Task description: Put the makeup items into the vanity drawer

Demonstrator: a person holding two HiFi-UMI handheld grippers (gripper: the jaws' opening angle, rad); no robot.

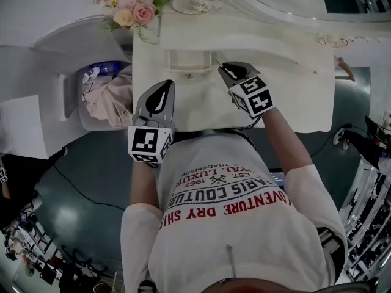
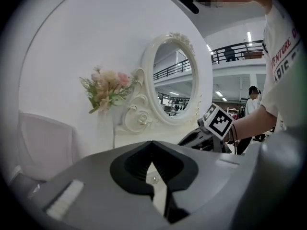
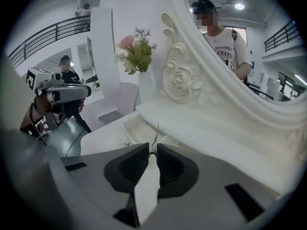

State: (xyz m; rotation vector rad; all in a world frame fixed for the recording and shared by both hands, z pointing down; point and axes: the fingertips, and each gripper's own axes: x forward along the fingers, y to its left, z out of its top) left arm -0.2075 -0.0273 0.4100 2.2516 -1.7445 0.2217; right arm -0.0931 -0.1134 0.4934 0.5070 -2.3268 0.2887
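Tally from my end:
- Grippers, two: left gripper (image 1: pixel 165 86) and right gripper (image 1: pixel 225 68).
- I count one vanity (image 1: pixel 293 96), with one open drawer (image 1: pixel 186 61) and one oval mirror (image 2: pixel 175 75).
- One flower bunch (image 1: pixel 131 2).
- One thin metal tool (image 3: pixel 155 137).
- One chair (image 2: pixel 43 143), one pink cloth (image 1: pixel 110 99).

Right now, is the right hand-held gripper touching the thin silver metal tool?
Touching. The right gripper view shows the right hand-held gripper pinching the thin silver metal tool between its jaws.
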